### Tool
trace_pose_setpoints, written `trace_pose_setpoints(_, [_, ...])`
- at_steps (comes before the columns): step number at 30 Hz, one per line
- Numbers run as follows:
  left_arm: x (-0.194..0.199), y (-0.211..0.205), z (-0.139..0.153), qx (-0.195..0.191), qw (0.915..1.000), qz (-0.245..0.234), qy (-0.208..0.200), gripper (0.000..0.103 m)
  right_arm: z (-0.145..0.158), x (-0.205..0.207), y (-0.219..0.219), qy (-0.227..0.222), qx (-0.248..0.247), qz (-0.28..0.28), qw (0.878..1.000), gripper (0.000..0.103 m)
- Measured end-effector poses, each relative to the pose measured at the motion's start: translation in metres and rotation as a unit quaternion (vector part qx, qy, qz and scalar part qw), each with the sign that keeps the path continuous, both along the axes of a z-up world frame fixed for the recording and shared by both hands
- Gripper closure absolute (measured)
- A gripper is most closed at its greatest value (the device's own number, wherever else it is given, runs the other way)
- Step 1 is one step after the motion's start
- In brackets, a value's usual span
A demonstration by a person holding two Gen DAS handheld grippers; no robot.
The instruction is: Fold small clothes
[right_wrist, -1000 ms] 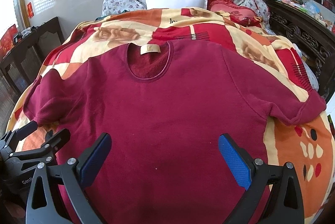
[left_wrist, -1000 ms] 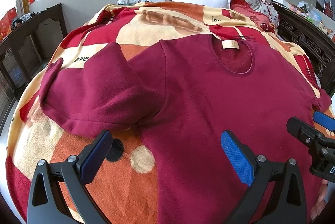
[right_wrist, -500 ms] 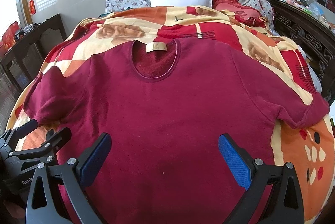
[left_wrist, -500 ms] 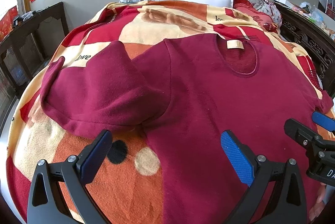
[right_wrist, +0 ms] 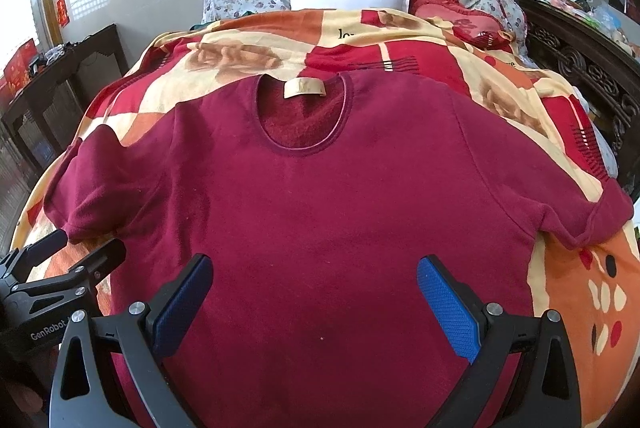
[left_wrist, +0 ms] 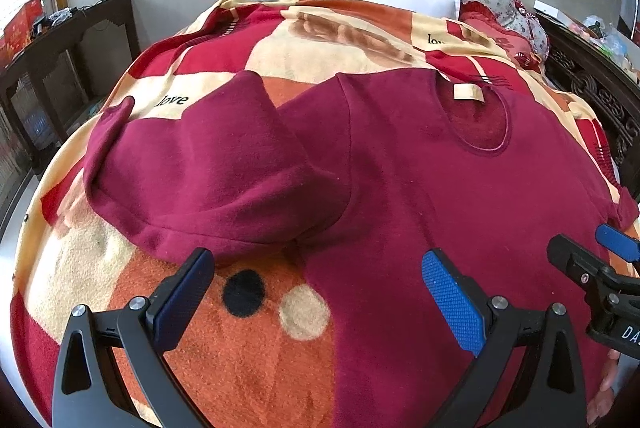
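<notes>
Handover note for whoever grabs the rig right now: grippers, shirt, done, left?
Left gripper: jaws open, empty, above the shirt's left side near the sleeve.
Right gripper: jaws open, empty, above the lower middle of the shirt.
Maroon short-sleeve shirt: spread flat on the patterned blanket, collar toward the pillows, both sleeves out.
Done: shirt laid out; no fold visible.
Left: every fold, sleeves first probably.
</notes>
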State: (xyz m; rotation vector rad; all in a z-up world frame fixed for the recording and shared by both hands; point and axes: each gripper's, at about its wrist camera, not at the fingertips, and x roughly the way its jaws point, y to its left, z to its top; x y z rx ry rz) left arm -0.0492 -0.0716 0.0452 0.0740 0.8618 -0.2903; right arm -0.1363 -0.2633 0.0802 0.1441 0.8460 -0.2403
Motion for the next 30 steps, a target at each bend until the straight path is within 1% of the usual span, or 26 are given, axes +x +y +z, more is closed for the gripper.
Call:
trace_pose_setpoints(5, [0.001,0.008,0.001,0.001,1.0,0.005,0.002,0.0,-0.003,0.002,0.002,0.004,0.004,0.002,1.0,0.0])
trace_pose_setpoints(9, [0.005,0.03,0.006,-0.005,0.9998,0.021,0.001,0.0,-0.003,0.004,0.004,0.004,0.006,0.007,1.0,0.0])
trace_pose_setpoints(11, [0.01,0.047,0.009,-0.001,0.9994,0.035,-0.001,0.0,-0.003,0.005,0.006,0.001,0.009,0.011,1.0,0.0])
trace_pose_setpoints(14, [0.021,0.082,0.014,0.0,0.9971,0.075,-0.007,0.0,-0.003,0.009,0.01,0.0,0.015,0.017,1.0,0.0])
trace_pose_setpoints(17, [0.038,0.121,0.018,-0.014,0.9923,0.123,0.0,0.0,-0.002,0.015,0.016,-0.004,0.02,0.024,1.0,0.0])
trace_pose_setpoints(19, [0.051,0.147,0.02,-0.033,0.9867,0.159,0.003,0.0,-0.001,0.019,0.021,-0.004,0.023,0.032,0.999,0.0])
trace_pose_setpoints(20, [0.059,0.162,0.021,-0.043,0.9819,0.184,-0.001,0.0,-0.002,0.021,0.024,-0.004,0.024,0.036,0.999,0.0])
trace_pose_setpoints(22, [0.072,0.18,0.018,-0.053,0.9751,0.215,-0.004,0.0,-0.003,0.025,0.029,-0.001,0.024,0.043,0.999,0.0])
trace_pose_setpoints(24, [0.088,0.189,0.012,-0.048,0.9723,0.229,0.002,0.0,-0.005,0.028,0.033,0.003,0.024,0.048,0.999,0.0])
trace_pose_setpoints(25, [0.097,0.191,0.008,-0.039,0.9724,0.23,0.006,0.002,-0.006,0.029,0.034,0.005,0.025,0.05,0.998,0.0])
trace_pose_setpoints(27, [0.116,0.189,-0.001,-0.009,0.975,0.221,0.014,0.009,-0.007,0.03,0.036,0.008,0.03,0.053,0.998,0.0])
trace_pose_setpoints(28, [0.125,0.187,-0.006,0.005,0.9766,0.214,0.02,0.021,-0.007,0.032,0.037,0.008,0.031,0.054,0.998,0.0])
trace_pose_setpoints(29, [0.133,0.186,-0.011,0.005,0.9783,0.206,0.025,0.036,-0.007,0.033,0.038,0.008,0.032,0.056,0.998,0.0])
trace_pose_setpoints(30, [0.136,0.186,-0.013,-0.01,0.9795,0.2,0.025,0.044,-0.007,0.033,0.038,0.008,0.032,0.057,0.998,0.0])
